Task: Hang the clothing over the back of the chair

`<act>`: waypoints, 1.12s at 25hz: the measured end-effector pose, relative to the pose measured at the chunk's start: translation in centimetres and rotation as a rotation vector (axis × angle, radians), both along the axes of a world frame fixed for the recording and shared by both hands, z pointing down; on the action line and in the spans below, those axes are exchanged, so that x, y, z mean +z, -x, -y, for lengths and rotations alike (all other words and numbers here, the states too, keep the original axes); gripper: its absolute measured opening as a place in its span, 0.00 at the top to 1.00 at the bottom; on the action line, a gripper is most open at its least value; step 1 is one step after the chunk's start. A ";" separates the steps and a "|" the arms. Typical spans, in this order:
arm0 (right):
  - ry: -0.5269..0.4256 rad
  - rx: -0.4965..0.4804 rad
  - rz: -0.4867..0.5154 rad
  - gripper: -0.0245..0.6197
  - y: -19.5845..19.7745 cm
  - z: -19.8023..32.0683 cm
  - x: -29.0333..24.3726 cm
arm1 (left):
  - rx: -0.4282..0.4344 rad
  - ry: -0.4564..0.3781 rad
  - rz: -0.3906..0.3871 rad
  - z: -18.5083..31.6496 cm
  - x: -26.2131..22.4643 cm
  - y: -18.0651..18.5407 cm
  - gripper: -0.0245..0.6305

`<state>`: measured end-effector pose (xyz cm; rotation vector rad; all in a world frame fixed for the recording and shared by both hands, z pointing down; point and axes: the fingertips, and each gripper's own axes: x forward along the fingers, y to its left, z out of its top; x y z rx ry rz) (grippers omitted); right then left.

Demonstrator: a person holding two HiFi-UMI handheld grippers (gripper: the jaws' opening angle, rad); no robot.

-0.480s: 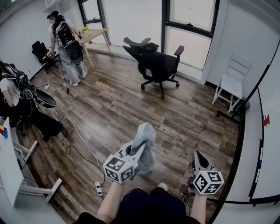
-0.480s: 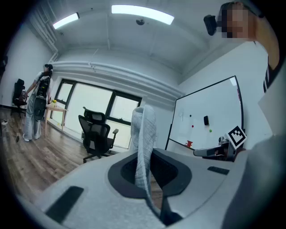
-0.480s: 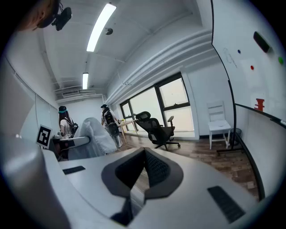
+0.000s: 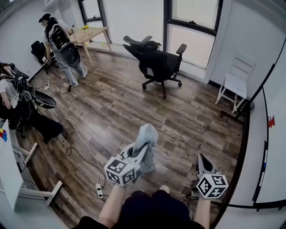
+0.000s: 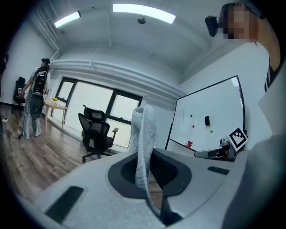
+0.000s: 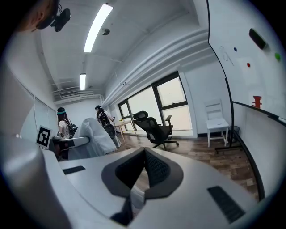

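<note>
clothing [image 4: 149, 134]: part hidden behind left gripper [image 4: 144, 154] | seated person [image 4: 6, 91]: far left of it, cut off by picture edge

Ceiling strips [image 5: 143, 12] and tall windows [image 4: 195, 27] light my room brightly and evenly; shadows are soft. Both gripper views curve hard, with black corners.

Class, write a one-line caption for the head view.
Left tongs grip a grey garment, right tongs idle, black office chair far across the wooden floor.

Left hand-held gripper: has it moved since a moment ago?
No. Judged against the power strip, the left hand-held gripper holds its place, shut on the clothing.
</note>
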<state>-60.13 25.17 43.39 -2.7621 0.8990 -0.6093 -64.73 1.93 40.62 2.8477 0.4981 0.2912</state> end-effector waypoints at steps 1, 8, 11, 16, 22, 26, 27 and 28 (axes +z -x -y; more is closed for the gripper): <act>0.001 0.001 0.005 0.96 -0.2 -0.3 0.1 | -0.002 0.005 -0.002 -0.2 0.0 -0.2 0.94; -0.009 -0.018 -0.012 0.96 -2.6 -2.5 -0.4 | -0.013 -0.073 -0.053 -2.7 -2.0 -2.6 0.94; -0.014 -0.029 -0.032 0.96 -3.7 -3.8 -0.7 | -0.001 -0.095 -0.104 -4.5 -3.7 -4.0 0.94; -0.022 -0.025 -0.038 0.96 -5.8 -5.8 -0.5 | -0.003 -0.075 -0.150 -6.0 -4.9 -5.9 0.94; -0.028 -0.016 -0.018 0.96 -7.5 -6.2 0.2 | 0.019 -0.046 -0.115 -7.1 -3.6 -8.0 0.94; -0.024 -0.023 0.019 0.96 -9.6 -5.6 1.4 | 0.032 -0.029 -0.095 -7.1 -2.5 -10.5 0.94; -0.021 -0.023 0.023 0.96 -10.2 -5.3 1.4 | 0.031 -0.025 -0.088 -6.9 -2.3 -11.2 0.94; -0.019 -0.021 0.023 0.96 -11.0 -5.1 1.4 | 0.030 -0.022 -0.083 -6.6 -2.2 -12.1 0.94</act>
